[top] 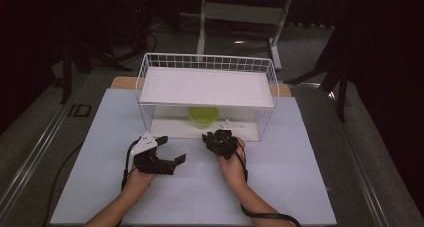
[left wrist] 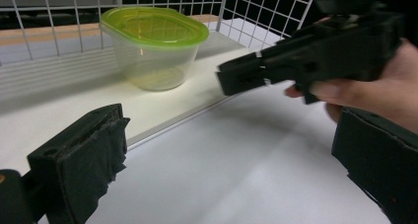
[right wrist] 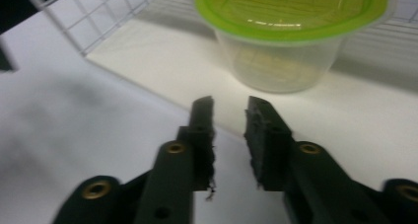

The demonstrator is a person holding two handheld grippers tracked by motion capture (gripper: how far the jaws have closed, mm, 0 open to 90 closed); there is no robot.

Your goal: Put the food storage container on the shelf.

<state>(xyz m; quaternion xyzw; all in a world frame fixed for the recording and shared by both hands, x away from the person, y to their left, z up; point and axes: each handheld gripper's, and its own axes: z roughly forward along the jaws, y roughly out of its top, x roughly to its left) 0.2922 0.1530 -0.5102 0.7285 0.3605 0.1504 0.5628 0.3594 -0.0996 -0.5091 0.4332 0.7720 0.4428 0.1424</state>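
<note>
A clear plastic container with a green lid stands on the lower white board inside a white wire rack. My left gripper rests on the white table in front of the rack's left half, its jaws wide open and empty. My right gripper is at the rack's front edge and points at the container. Its jaws stand a narrow gap apart with nothing between them, a short way from the container. In the left gripper view the right gripper reaches in from the right.
A flat white shelf covers the rack above the container. The rack's front side is open toward me. The white table top spreads around both hands. Dark floor and a table's legs lie beyond.
</note>
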